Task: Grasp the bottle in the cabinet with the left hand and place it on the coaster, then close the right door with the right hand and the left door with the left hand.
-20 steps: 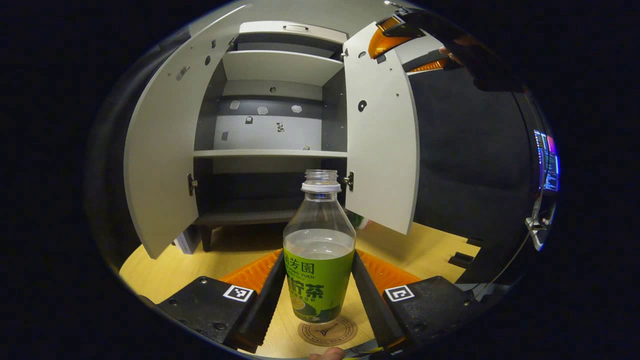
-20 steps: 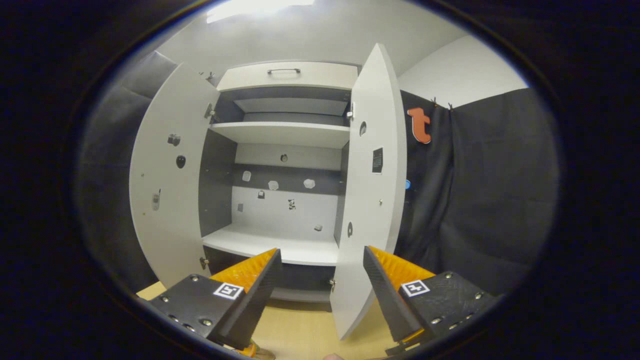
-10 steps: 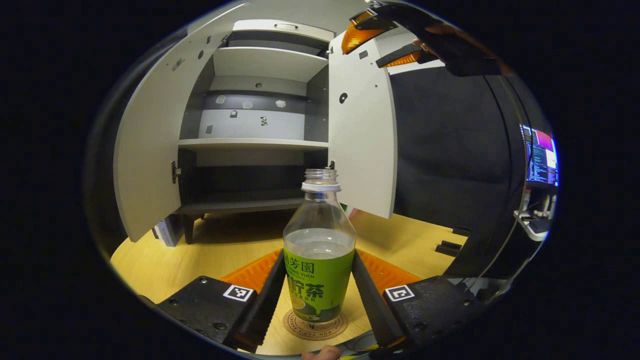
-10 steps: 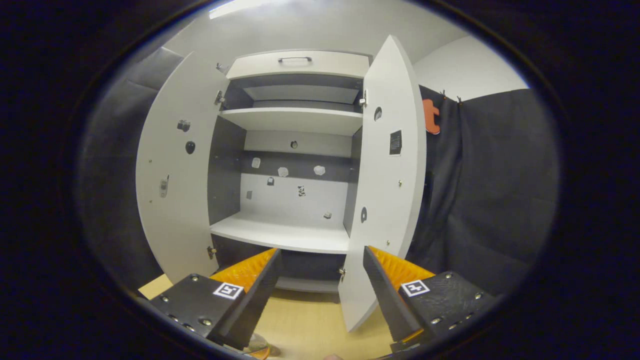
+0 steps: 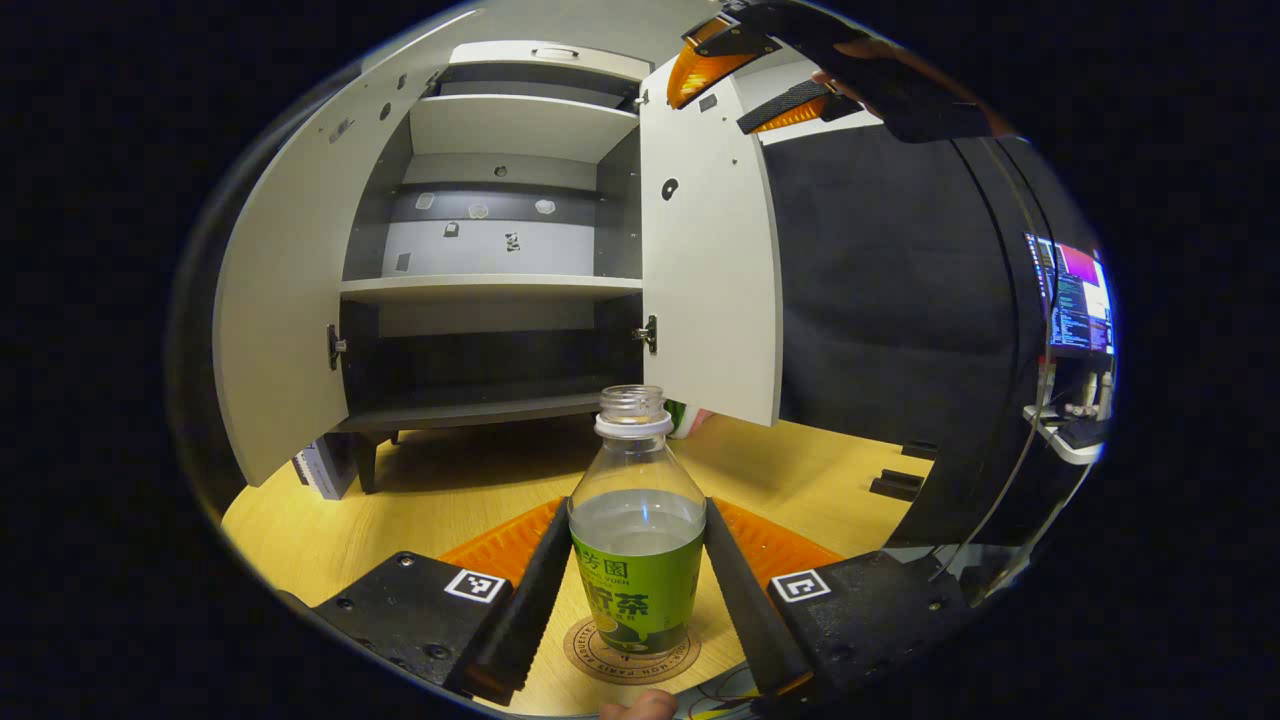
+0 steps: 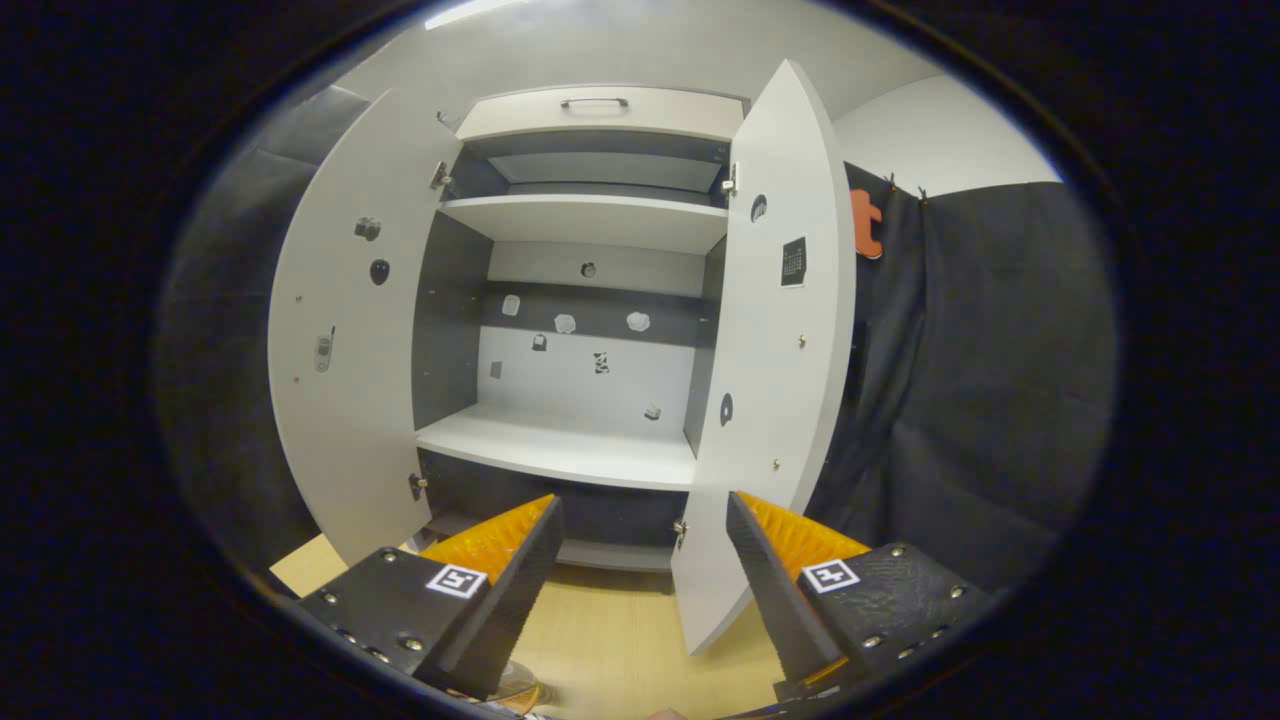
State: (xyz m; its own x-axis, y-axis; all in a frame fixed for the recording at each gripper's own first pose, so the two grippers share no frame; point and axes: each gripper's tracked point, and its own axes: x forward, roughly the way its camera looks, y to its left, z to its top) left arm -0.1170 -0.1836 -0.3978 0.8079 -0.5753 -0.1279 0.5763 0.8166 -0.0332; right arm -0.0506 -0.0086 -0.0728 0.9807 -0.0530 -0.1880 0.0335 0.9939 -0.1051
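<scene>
Clear plastic bottle with green label [image 5: 637, 560], half-filled with clear liquid, is standing uncapped on the round brown coaster [image 5: 631, 650], flanked by the left gripper [image 5: 634, 590]; whether its ridged fingers are pressing it, I cannot tell. Right gripper [image 6: 640, 560] is hanging spread before the white cabinet [image 6: 590, 290].

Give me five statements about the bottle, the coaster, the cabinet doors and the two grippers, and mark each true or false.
1. The bottle stands upright on the coaster. True.
2. The bottle wears a cap. False: its neck is open, with no cap on it.
3. Both cabinet doors are shut. False: the left door and the right door both stand open.
4. The right gripper holds the bottle. False: its fingers are apart with nothing between them; the bottle sits between the fingers of the left gripper.
5. The middle shelf of the cabinet has nothing standing on it. True.
</scene>
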